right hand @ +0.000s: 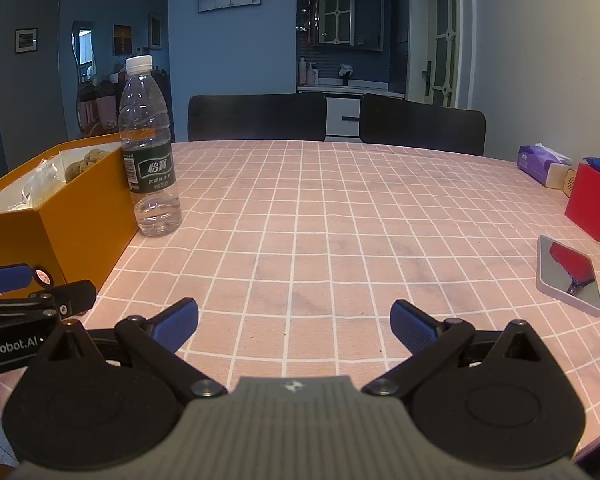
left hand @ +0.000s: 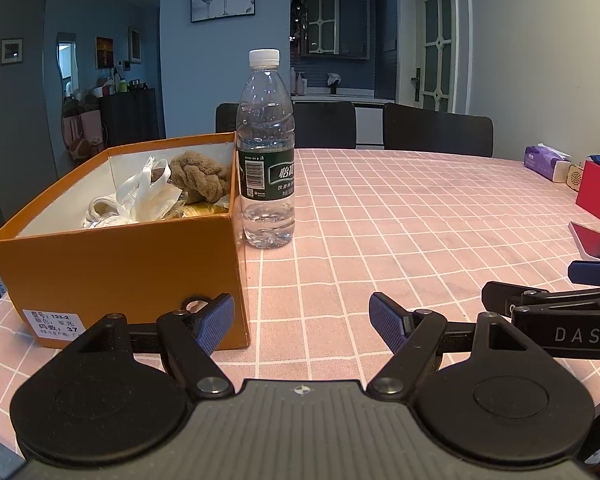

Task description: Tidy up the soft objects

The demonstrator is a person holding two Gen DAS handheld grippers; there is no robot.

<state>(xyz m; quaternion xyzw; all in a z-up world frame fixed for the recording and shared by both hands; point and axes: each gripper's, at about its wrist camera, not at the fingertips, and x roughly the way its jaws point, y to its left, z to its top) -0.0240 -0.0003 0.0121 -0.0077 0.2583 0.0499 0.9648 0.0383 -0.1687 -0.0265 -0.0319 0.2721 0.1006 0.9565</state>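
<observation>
Left gripper [left hand: 302, 322]: jaws spread wide, nothing between the blue pads [left hand: 216, 322]; bare pink checked tablecloth [left hand: 380, 220] shows in the gap; its left pad sits in front of the near right corner of the orange box [left hand: 120, 268], contact unclear; right pad over open cloth.

Right gripper [right hand: 294, 326]: jaws also spread wide, empty; both pads over bare cloth, touching nothing visible; in the left wrist view it shows at the right edge [left hand: 548, 312] just beside the left gripper, and the left gripper shows at the near left in the right wrist view [right hand: 20, 292], next to the box wall.

Soft objects are inside the orange box at the left of the table: brown knotted plush lump [left hand: 200, 178] toward the far right corner; white crumpled plastic bag [left hand: 148, 192] in the middle; pale rope-like bundle [left hand: 100, 210] left of it; something yellow-gold [left hand: 200, 210] low under the brown lump, can't tell what it is. White label with "37" on the box's near face [left hand: 54, 324].

Water bottle [left hand: 266, 152] upright, white cap, green label, just beside the box's right wall, touching or nearly so.

Far right of the table: purple tissue pack [right hand: 540, 162], red box [right hand: 592, 204]; near right: a phone [right hand: 568, 274] lying flat, screen reflecting red. Two black chairs [right hand: 420, 128] at the far table edge.
</observation>
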